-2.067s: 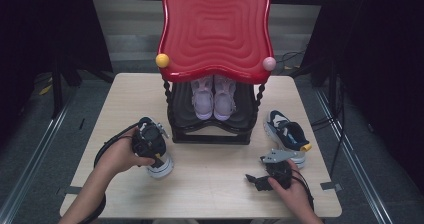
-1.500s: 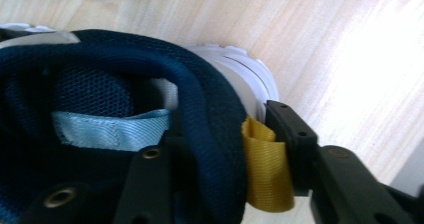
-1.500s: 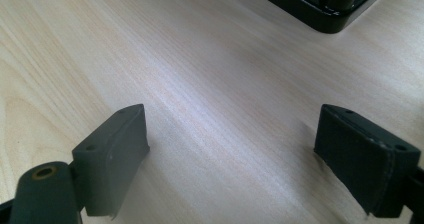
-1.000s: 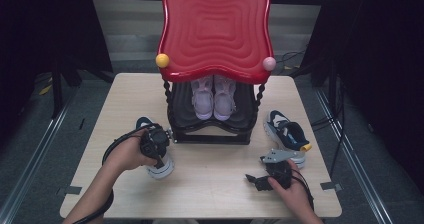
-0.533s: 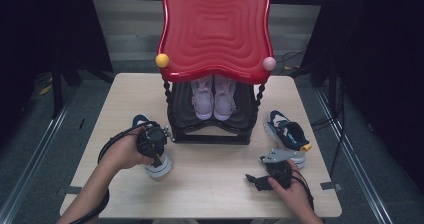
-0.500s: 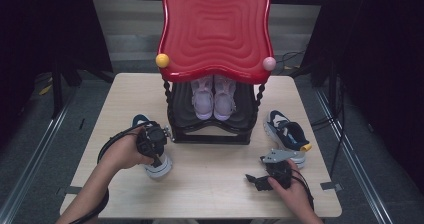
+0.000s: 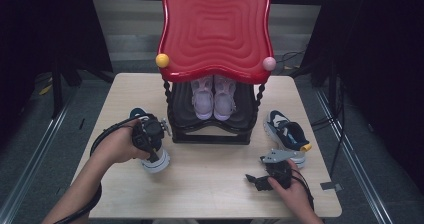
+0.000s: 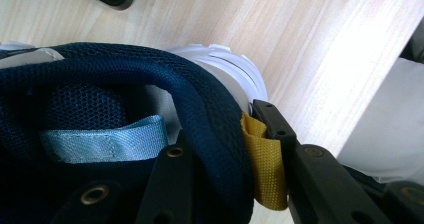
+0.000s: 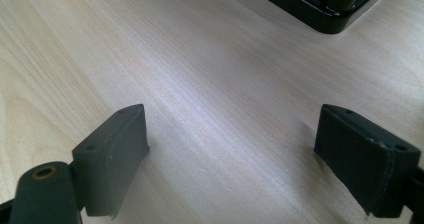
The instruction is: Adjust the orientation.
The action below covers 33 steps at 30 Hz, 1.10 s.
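We saw the left gripper (image 8: 225, 184), wrist bent inward, clamped on the navy mesh sneaker's (image 8: 115, 129) padded heel collar (yellow pull tab (image 8: 262, 164) against the outer jaw); the right gripper (image 9: 230, 159) rested wide open on the pale wooden table (image 9: 215, 74).

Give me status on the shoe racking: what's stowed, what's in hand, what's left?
Stowed: the pink pair sits on the black rack under the red top.
In hand: the left gripper is clamped on the heel collar of a navy sneaker, one jaw inside, one outside by the yellow pull tab; it sits left of the rack.
Left: the matching sneaker lies right of the rack. The right gripper rests open over bare table.
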{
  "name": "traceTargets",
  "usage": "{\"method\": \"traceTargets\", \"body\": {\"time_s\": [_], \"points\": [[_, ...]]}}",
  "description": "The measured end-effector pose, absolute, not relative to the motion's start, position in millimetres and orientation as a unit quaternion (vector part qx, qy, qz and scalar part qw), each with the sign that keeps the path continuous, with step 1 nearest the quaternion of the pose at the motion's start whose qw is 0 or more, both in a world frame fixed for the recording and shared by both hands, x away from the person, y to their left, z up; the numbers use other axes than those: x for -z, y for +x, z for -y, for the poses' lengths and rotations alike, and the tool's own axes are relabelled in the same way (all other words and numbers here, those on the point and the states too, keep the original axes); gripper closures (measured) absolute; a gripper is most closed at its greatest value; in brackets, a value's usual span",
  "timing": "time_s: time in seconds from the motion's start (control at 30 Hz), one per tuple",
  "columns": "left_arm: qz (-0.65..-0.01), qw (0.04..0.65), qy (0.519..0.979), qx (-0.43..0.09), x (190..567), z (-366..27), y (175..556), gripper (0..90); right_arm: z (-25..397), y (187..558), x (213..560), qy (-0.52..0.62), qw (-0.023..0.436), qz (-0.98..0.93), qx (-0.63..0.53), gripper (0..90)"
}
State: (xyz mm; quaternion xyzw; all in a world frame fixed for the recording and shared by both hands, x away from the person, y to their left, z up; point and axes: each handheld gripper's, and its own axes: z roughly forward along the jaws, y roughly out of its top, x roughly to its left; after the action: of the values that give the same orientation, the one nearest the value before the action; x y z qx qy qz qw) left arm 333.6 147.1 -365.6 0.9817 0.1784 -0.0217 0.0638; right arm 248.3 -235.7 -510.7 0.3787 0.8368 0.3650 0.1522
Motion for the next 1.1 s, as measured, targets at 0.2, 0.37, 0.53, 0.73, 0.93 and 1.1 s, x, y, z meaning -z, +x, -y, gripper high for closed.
{"method": "traceTargets", "body": {"time_s": [0.2, 0.37, 0.53, 0.73, 0.93, 1.1], "points": [[-0.172, 0.058, 0.983, 0.023, 353, -147, 334, 71.7, 236, 248, 511, 0.379, 0.152, -0.837, -0.365, 13.0], [-0.177, 0.070, 0.981, 0.023, 344, -148, 333, 71.6, 236, 248, 511, 0.379, 0.152, -0.837, -0.365, 13.0], [-0.180, 0.076, 0.980, 0.027, 334, -148, 333, 71.6, 236, 248, 511, 0.379, 0.152, -0.837, -0.365, 13.0], [-0.178, 0.081, 0.980, 0.024, 318, -150, 335, 71.6, 236, 248, 511, 0.379, 0.152, -0.837, -0.365, 13.0], [-0.184, 0.092, 0.978, 0.023, 299, -151, 337, 71.5, 236, 248, 511, 0.379, 0.152, -0.837, -0.365, 13.0], [-0.182, 0.089, 0.979, 0.018, 277, -150, 338, 71.5, 236, 248, 511, 0.378, 0.151, -0.837, -0.364, 13.0]]}}
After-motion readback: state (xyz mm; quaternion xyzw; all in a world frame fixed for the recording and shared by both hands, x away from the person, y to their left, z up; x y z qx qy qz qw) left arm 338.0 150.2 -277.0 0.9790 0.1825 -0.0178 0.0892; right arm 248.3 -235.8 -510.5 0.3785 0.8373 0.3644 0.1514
